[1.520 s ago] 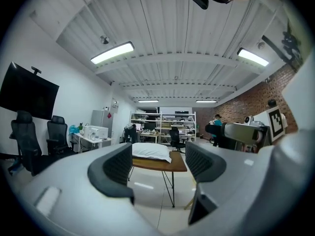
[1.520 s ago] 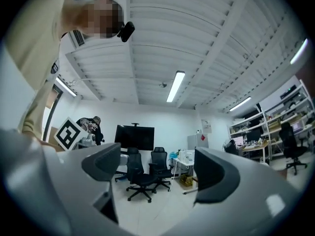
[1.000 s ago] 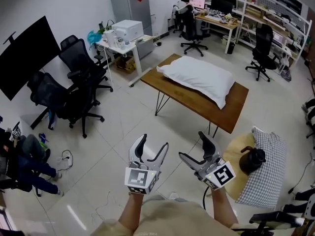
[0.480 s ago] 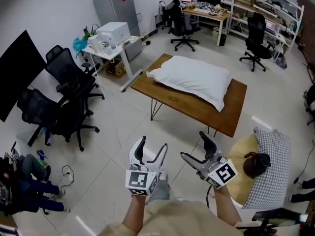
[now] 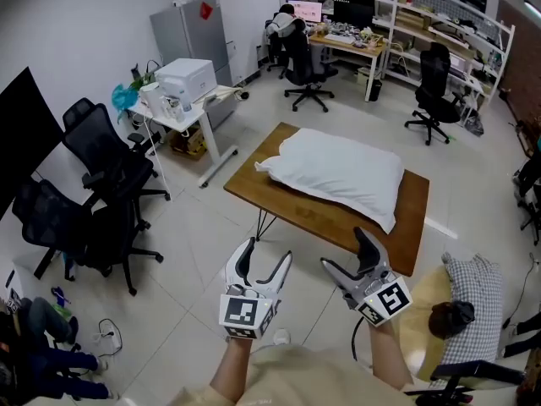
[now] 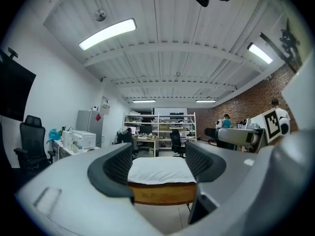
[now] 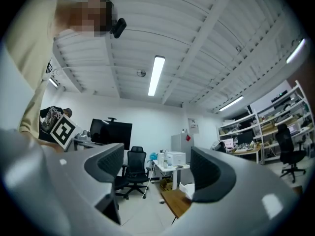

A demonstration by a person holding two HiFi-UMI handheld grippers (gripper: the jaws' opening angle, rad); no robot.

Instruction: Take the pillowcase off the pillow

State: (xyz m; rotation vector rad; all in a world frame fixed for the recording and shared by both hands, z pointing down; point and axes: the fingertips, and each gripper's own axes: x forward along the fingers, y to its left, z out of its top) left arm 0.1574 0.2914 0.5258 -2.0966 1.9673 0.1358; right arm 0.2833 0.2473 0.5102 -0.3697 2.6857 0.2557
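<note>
Tiled office floor (image 5: pixel 199 244) surrounds a wooden worktop (image 5: pixel 412 220) on thin metal legs, which serves as the reference for all positions. At the centre of the worktop the pillow (image 5: pixel 338 174) is laid flat, fully enclosed in its white pillowcase (image 5: pixel 372 163); no part of the case is seen pulled back. The left gripper (image 5: pixel 266 253) and the right gripper (image 5: pixel 345 250) are held side by side short of the worktop's near edge, well apart from it, over the floor. Both pairs of jaws are seen standing apart with nothing between them. The step in hand is judged to be the approach to the worktop; removal is not yet begun. For the next move, the worktop must be reached, the open end of the pillowcase located (it cannot be made out from here), and one fabric edge pinched while the pillow is restrained.
</note>
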